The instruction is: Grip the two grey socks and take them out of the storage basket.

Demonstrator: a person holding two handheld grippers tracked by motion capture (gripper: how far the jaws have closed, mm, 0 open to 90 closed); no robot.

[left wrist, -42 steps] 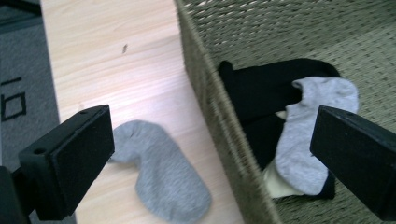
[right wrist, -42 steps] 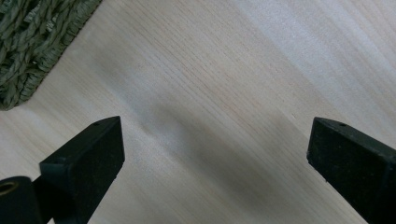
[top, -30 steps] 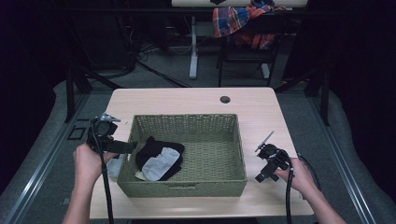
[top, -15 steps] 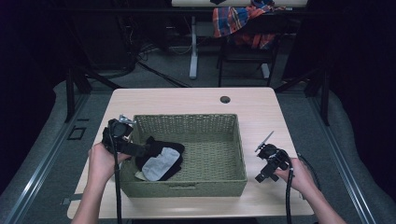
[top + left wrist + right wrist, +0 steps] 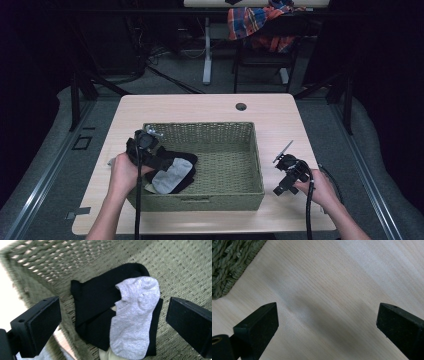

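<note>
Pale wooden worktop (image 5: 200,107) carrying one woven green basket (image 5: 235,150), with a grey sock (image 5: 136,317) lying atop a black sock (image 5: 97,305) in the basket's left end, close to its left wall. Left gripper (image 5: 162,161), jaws spread wide and empty, now reaches over the basket's left rim above the socks, having come in from outside that wall over the last second. Right gripper (image 5: 280,190), jaws likewise wide and empty, rests unmoved over bare worktop just right of the basket.
</note>
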